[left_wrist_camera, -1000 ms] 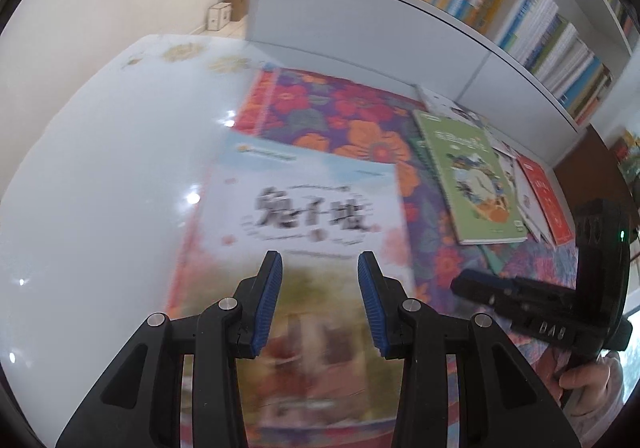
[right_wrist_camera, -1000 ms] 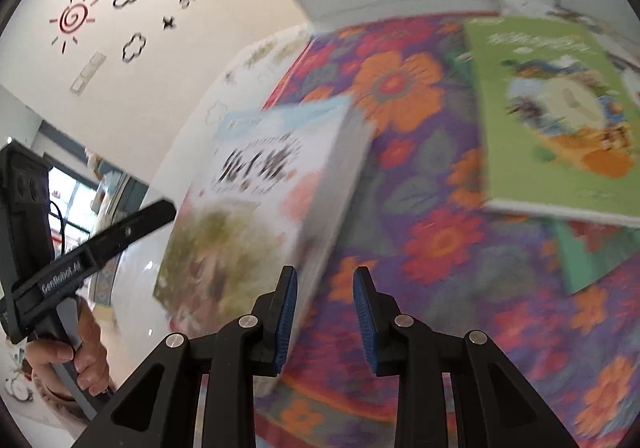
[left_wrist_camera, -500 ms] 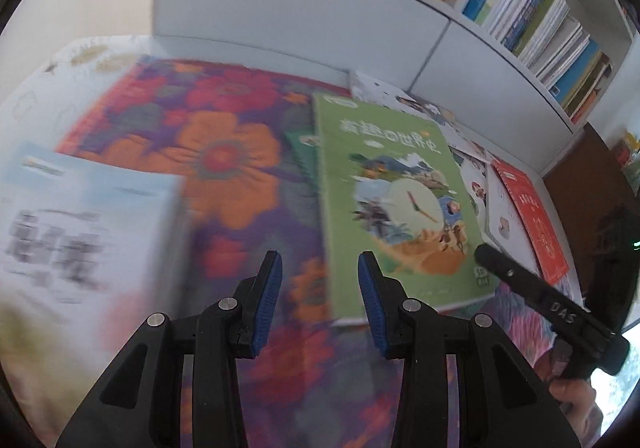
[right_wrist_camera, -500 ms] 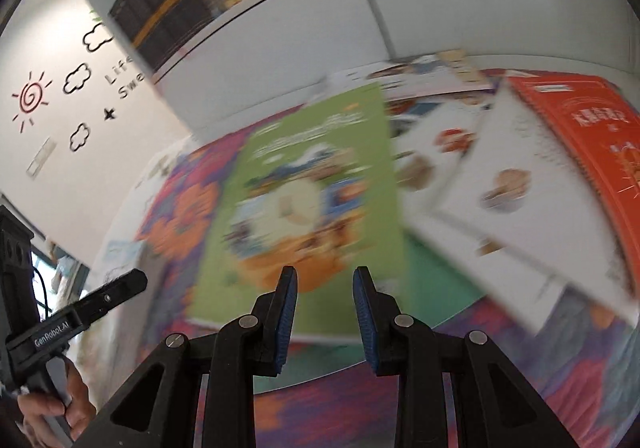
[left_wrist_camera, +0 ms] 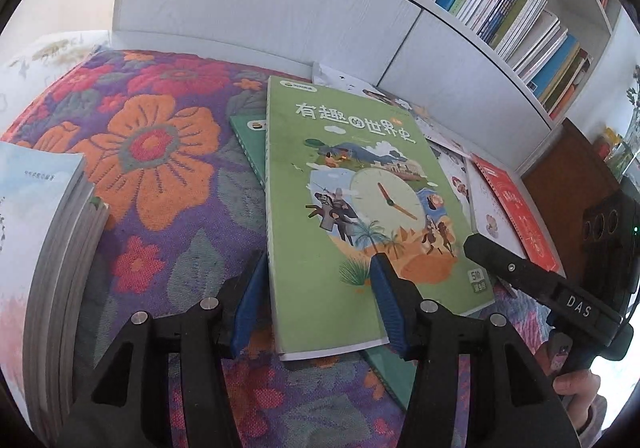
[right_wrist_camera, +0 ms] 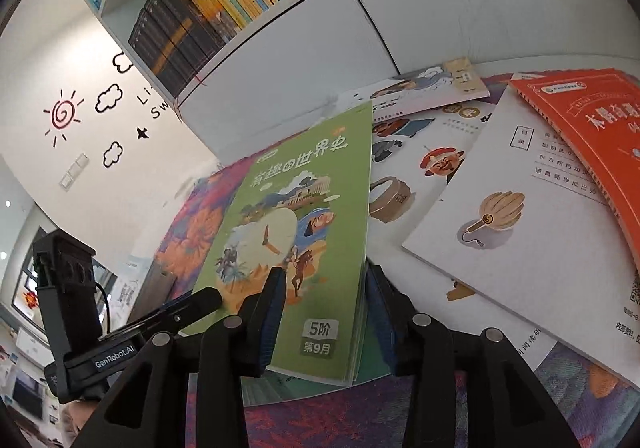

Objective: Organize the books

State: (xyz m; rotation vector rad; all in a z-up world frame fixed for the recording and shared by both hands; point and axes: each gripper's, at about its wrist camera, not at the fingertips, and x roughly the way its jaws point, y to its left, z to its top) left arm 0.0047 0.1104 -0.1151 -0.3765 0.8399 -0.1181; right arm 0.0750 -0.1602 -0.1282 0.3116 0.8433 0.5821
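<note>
A green book with a clock on its cover (left_wrist_camera: 352, 207) lies flat on the floral cloth (left_wrist_camera: 160, 151), on top of a darker green book (left_wrist_camera: 250, 143). My left gripper (left_wrist_camera: 318, 288) hovers over the green book's near left corner. Its jaws are opening, and the corner lies between them without being pressed. My right gripper (right_wrist_camera: 326, 300) is over the same book's (right_wrist_camera: 304, 215) near right corner. Its jaws are also opening, astride the book's edge. A thick stack topped by a pale book (left_wrist_camera: 40, 248) sits at the far left.
White picture books (right_wrist_camera: 520, 228) and an orange-red book (right_wrist_camera: 580, 135) lie fanned out to the right of the green one. A white bookcase full of upright books (left_wrist_camera: 500, 7) stands right behind the cloth. A dark brown board (left_wrist_camera: 568, 175) is at the right edge.
Both grippers swung right, away from the pale book stack, and now sit over the green book. Both pairs of jaws stand wider than before.
</note>
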